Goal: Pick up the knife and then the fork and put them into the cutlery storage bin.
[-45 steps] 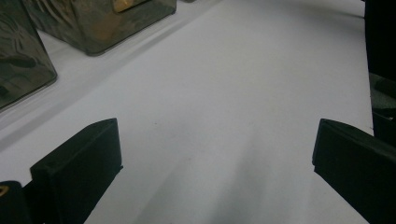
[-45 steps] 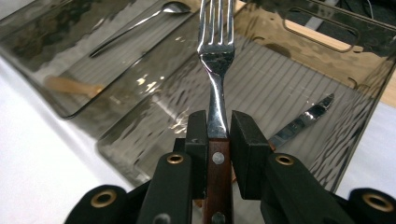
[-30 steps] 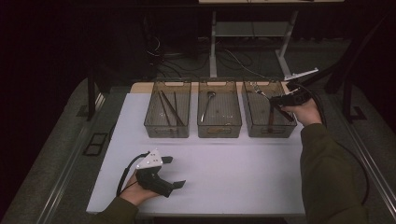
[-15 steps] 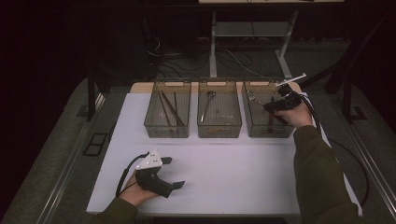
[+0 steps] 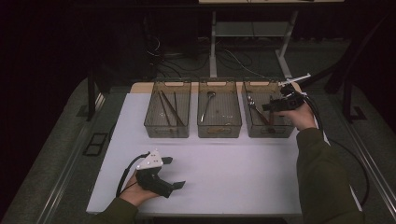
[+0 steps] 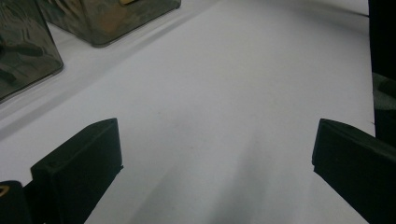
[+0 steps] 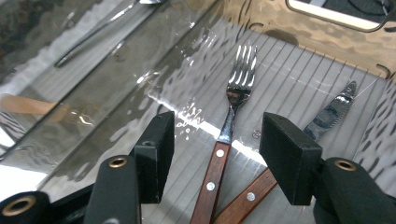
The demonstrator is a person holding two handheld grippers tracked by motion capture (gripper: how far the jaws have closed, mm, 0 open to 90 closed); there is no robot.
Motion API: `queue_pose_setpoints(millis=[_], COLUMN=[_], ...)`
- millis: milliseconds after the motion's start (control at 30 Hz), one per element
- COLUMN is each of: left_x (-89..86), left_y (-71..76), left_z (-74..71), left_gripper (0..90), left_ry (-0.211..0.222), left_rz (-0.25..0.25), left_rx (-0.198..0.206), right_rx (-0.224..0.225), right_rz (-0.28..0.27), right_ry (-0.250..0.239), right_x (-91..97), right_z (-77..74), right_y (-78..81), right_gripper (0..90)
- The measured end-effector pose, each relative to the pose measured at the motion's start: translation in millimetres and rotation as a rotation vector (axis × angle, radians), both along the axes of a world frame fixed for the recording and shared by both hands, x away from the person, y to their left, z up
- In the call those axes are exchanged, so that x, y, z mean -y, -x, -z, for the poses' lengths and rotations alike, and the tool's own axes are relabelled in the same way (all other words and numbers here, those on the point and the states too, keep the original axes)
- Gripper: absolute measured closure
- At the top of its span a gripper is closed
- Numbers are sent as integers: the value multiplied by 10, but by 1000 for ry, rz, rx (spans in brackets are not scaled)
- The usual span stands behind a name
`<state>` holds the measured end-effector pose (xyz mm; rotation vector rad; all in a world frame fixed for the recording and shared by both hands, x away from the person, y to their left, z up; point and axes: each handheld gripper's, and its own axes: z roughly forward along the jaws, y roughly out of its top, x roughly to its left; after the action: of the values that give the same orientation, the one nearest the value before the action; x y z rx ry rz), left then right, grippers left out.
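Observation:
My right gripper (image 5: 268,106) hangs over the right clear bin (image 5: 270,132), pointing down into it. Its jaws have just been opening and stand apart, my right gripper (image 7: 219,128) framing a wooden-handled fork (image 7: 238,79) that lies on the bin floor, untouched by the pads. A knife (image 7: 334,112) with a matching handle lies beside the fork. My left gripper (image 5: 173,172) rests on the white table near the front edge. It is my left gripper (image 6: 217,154) with jaws wide open and nothing but bare tabletop between them.
The middle bin (image 5: 219,129) holds a spoon (image 5: 208,105). The left bin (image 5: 167,130) holds several long dark utensils (image 5: 170,108). All three bins stand in a row at the back of the white table (image 5: 233,163). A cable trails from the right gripper.
My right gripper has dipped slightly lower over the right bin. The left hand and its gripper have stayed where they were.

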<state>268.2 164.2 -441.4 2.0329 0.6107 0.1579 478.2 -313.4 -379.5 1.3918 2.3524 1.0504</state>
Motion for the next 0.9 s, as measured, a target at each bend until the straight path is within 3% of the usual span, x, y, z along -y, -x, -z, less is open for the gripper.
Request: queue_pose_setpoints(millis=[333, 500, 567, 900], left_x=[6, 20, 22, 17], left_y=[-27, -26, -22, -33], left_z=[0, 7, 5, 8], left_gripper=[6, 6, 6, 6], left_ry=[-1, -1, -2, -6], left_rz=[-4, 1, 2, -1], left_rx=[0, 0, 0, -5], right_rx=[76, 127, 129, 165], right_rz=[-11, -27, -37, -87], right_ry=[-52, -12, -2, -29], right_x=[47, -16, -39, -82], right_z=[-95, -92, -82, -30], right_y=[265, 426, 486, 849], right_gripper=[334, 297, 283, 240])
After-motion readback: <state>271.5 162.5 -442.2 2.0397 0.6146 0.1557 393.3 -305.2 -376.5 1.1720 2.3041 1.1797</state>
